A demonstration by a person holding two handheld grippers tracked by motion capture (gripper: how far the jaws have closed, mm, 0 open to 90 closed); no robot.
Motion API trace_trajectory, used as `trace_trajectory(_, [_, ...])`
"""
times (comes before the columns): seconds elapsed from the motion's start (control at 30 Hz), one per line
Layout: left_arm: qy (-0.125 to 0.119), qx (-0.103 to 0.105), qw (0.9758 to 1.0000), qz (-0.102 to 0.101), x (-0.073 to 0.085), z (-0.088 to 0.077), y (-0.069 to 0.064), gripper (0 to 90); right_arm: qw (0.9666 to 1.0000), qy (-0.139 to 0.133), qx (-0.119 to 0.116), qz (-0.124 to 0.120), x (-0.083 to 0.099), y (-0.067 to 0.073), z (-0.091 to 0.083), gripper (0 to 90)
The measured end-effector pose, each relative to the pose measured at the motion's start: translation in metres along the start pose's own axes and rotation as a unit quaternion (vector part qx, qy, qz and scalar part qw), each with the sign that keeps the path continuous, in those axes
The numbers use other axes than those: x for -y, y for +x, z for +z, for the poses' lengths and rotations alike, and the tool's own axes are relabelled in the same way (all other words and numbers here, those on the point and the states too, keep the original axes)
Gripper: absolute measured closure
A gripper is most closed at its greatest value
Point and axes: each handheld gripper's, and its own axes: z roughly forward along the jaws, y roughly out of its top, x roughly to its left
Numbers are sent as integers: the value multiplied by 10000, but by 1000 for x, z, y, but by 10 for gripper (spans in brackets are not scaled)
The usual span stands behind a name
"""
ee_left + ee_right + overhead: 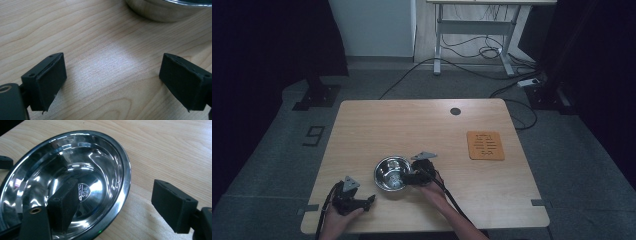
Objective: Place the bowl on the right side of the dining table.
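So the table (422,125) is mostly bare wood, with an orange mat (485,145) sitting well off toward my right and not involved in anything. The steel bowl (392,173) is down near my edge of the table, between my two hands, upright as far as I can tell.

What matters here is that my right gripper (120,205) is straddling the bowl's rim on its right side. One jaw is down inside the bowl over the shiny bottom, the other hangs outside over the wood, and the rim runs through the gap between them. The jaws are spread wide, not pinching anything yet (a squeeze looks like the obvious next thing, though that's just my guess).

My left gripper (112,75) is parked just beside the bowl, low over the wood, jaws spread apart with nothing between them. The bowl's outer wall sits just ahead of them.
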Motion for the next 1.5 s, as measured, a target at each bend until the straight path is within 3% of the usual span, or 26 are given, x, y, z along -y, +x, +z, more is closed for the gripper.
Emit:
trace_trajectory(0.33, [1,0,10000,0,0,0,0,71,9999,146,25,45,1,-2,9,255])
trace_trajectory(0.67, [2,0,10000,1,0,0,0,71,9996,276,-50,25,2,-2,15,363])
trace_trajectory(0.87, [1,0,10000,0,0,0,0,71,9993,381,-15,38,0,-3,15,475])
trace_trajectory(1.13, [0,0,10000,-1,0,0,0,71,9980,566,-263,134,-4,-3,17,675])
trace_trajectory(1.33, [1,0,10000,0,0,0,0,71,9969,652,-428,128,-5,-3,17,744])
trace_trajectory(1.5, [1,-1,10000,0,0,0,0,71,9957,633,-573,362,-5,-7,18,809])
